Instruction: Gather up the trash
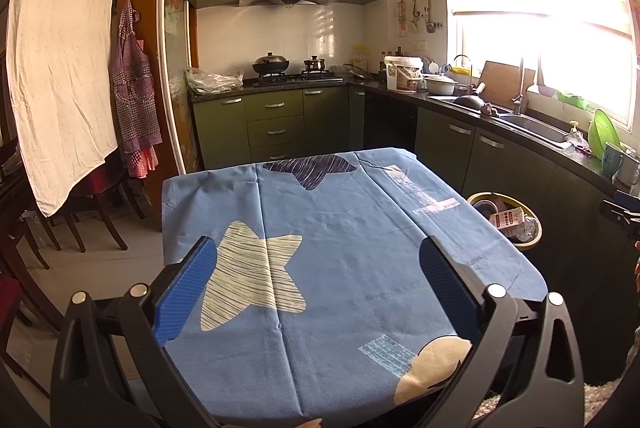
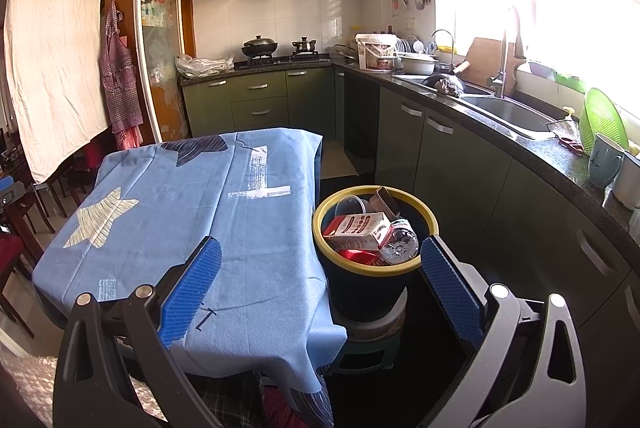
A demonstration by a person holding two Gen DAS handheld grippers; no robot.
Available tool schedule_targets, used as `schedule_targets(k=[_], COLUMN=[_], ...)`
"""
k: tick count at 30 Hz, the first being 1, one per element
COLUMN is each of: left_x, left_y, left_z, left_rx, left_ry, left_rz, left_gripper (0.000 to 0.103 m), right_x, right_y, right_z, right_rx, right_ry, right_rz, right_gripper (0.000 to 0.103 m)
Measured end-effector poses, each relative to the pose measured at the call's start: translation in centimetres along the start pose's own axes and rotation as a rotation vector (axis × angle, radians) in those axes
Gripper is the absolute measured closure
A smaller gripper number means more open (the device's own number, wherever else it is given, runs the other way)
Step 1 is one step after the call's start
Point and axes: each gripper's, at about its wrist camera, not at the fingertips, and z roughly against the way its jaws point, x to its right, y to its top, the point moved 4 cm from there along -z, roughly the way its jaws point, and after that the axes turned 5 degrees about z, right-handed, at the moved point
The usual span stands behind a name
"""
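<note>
Blue cloth with pale star shapes covers the surface (image 1: pixel 340 248), and nothing else lies on the part of it that shows. Nearest to the camera, the left claw (image 1: pixel 316 284) hangs above the near half of this surface with its blue pads set wide apart and nothing between them. The right claw (image 2: pixel 320 284) is also spread wide and holds nothing; it looks down over the right edge of the surface, toward the trash bin (image 2: pixel 428 228).

This bin, dark with a yellow rim, stands on a low stool (image 2: pixel 372 344) just beside the surface, between it and the green cabinets (image 2: pixel 448 164). Inside it rest a white and red carton (image 2: pixel 360 228), a crushed clear bottle (image 2: pixel 400 242), a clear plastic cup (image 2: pixel 352 204) and something red below them.

Farther back, a sink (image 2: pixel 508 116) sits in the dark counter under a bright window, and a wok (image 2: pixel 259 46) stands on the stove.
</note>
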Motion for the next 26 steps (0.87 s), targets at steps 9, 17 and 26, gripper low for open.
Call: schedule_targets(k=[9,17,26], left_x=[0.3,0.7,0.2], left_y=[-0.1,0.2,0.7], left_z=[-0.6,-1.6,-7.9], left_rx=[-0.019,-0.024,-0.1], left_ry=[-0.01,-0.039,0.015], left_rz=[-0.003,0.005,-0.017], left_gripper=[0.007,0.007,0.007], right_x=[-0.1,-0.2,-1.4], right_y=[-0.1,-0.5,1.0], right_z=[-0.1,-0.8,-4.8], right_rx=[-0.004,-0.017,-0.058], right_ry=[0.003,0.008,0.046], right_rz=[-0.002,-0.005,0.024], right_gripper=[0.005,0.005,0.005])
